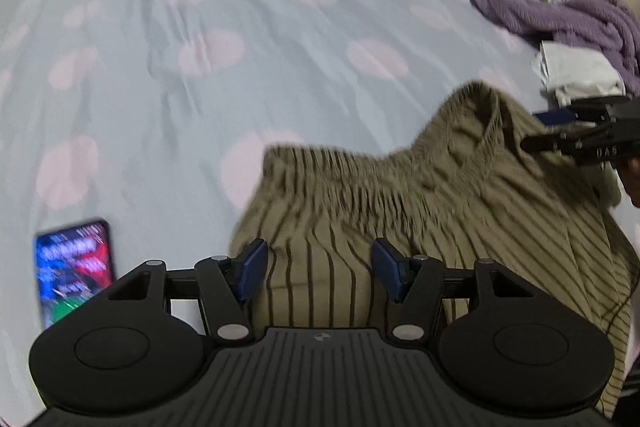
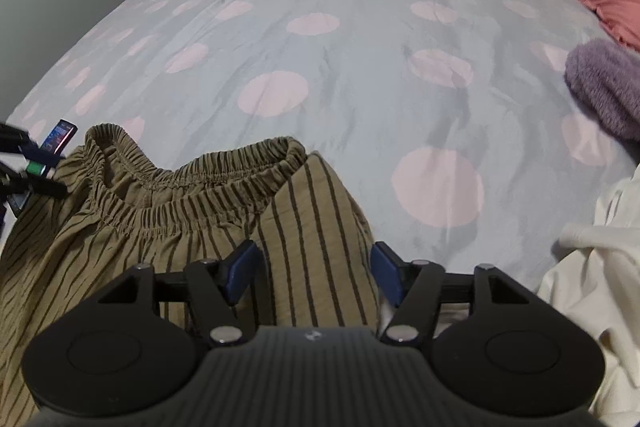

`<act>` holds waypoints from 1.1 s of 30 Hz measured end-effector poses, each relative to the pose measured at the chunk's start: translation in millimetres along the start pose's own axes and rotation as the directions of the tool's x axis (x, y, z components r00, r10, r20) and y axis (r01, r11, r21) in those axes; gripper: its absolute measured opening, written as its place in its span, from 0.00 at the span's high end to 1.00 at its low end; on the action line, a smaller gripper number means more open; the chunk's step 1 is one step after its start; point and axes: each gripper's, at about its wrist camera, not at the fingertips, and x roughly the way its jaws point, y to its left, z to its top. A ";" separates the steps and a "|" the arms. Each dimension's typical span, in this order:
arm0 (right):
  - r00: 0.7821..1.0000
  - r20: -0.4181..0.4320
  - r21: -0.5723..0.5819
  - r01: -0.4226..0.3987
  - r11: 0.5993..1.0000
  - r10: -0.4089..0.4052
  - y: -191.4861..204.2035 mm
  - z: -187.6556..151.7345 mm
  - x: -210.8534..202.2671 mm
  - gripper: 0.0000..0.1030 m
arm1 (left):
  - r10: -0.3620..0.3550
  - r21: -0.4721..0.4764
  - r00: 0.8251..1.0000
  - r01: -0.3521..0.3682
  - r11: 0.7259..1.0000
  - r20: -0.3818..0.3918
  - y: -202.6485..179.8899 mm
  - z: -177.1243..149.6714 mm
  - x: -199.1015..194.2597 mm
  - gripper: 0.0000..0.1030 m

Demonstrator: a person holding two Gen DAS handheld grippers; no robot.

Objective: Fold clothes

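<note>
I have both hand-held grippers, left (image 1: pixel 319 269) and right (image 2: pixel 312 269), jaws apart over the striped trousers (image 2: pixel 168 211) at the bed's (image 2: pixel 320 47) near edge, waistband spread for folding.

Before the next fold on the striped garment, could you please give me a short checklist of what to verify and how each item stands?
1. Left gripper free of cloth: ok, jaws apart, striped garment lies under the gap, pads not pressing it.
2. Right gripper free of cloth: ok, jaws apart over a folded flap.
3. Waistband flat: not ok, bunched and standing up.
4. Bedsheet beyond the garment clear for folding: ok.
5. Phone clear of the garment: ok, it lies apart on the left.
6. White cloth clear of the garment: cannot tell, the right gripper hides where they would meet.
</note>
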 end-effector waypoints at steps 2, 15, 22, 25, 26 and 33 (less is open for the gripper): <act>1.000 -0.015 -0.019 0.005 1.000 -0.005 2.0 0.2 3.2 0.66 | -0.017 0.002 1.000 0.017 1.000 -0.014 0.1 -5.1 4.4 0.69; 0.987 0.151 0.057 0.053 0.997 -0.061 -21.7 25.6 -26.3 0.96 | 0.036 -0.153 0.967 0.004 0.988 0.254 32.3 3.6 -30.5 1.00; 0.965 0.133 0.087 0.217 0.972 -0.227 -36.3 24.4 -19.8 0.57 | 0.063 -0.183 0.977 -0.025 0.983 0.202 38.5 0.4 -15.8 0.99; 0.957 0.196 0.038 0.212 0.976 -0.216 -26.2 22.5 -26.0 0.56 | 0.117 -0.169 0.959 -0.075 0.983 0.256 34.4 -1.7 -23.1 0.87; 0.958 0.216 0.021 0.188 0.982 -0.188 -22.1 23.5 -28.7 0.56 | 0.124 -0.179 0.954 -0.076 0.981 0.273 35.0 -1.6 -27.0 0.84; 0.979 0.200 -0.139 -0.011 0.990 0.039 10.3 27.0 -29.7 0.47 | 0.105 -0.153 0.957 -0.064 0.986 0.271 26.6 0.2 -36.4 0.74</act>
